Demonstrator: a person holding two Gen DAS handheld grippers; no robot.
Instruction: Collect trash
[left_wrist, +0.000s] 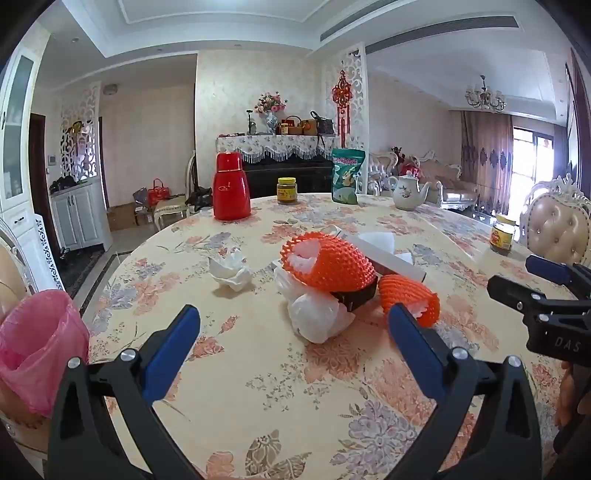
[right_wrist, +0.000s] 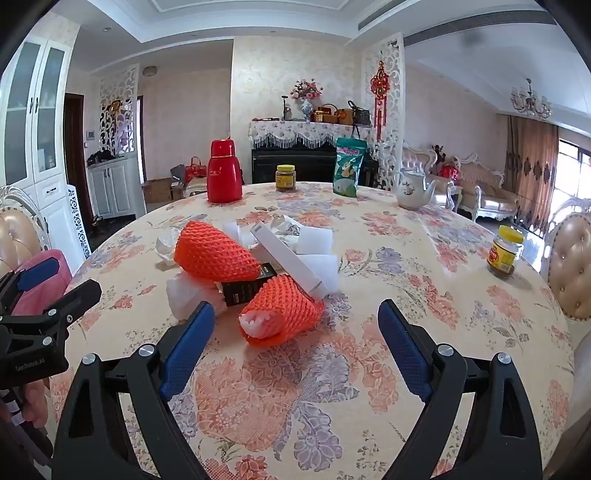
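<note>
The trash lies heaped near the middle of the desk (left_wrist: 236, 373), centre frame in both wrist views. A large orange foam net (left_wrist: 328, 264) sits on top, its open end showing white foam inside. It rests on a small black box (left_wrist: 356, 297) and a crumpled white plastic bag (left_wrist: 314, 314). A smaller orange foam net (right_wrist: 282, 308) lies just beside the box, toward the lower centre of the right wrist view. A long white box (right_wrist: 286, 258) leans across the pile behind it, with white foam pieces (right_wrist: 314, 240) near its far side. A crumpled white tissue (left_wrist: 231, 271) lies apart, left of the heap in the left wrist view.

The left hand-held gripper (left_wrist: 293, 325) hovers at the bottom of its frame, blue pads spread wide apart with nothing between them; its right pad overlaps the smaller net in the picture, though whether it touches is hard to judge. The right hand-held gripper (right_wrist: 295, 321) is likewise spread wide and empty, the smaller net just ahead of it.

A pink-lined bin (left_wrist: 35, 343) stands at the lower left, off the desk's edge. Along the far edge stand a red thermos (left_wrist: 231, 186), a yellow-lidded jar (left_wrist: 287, 190), a green snack bag (left_wrist: 347, 175) and a white teapot (left_wrist: 408, 192); a second jar (right_wrist: 504, 251) stands at the right.
</note>
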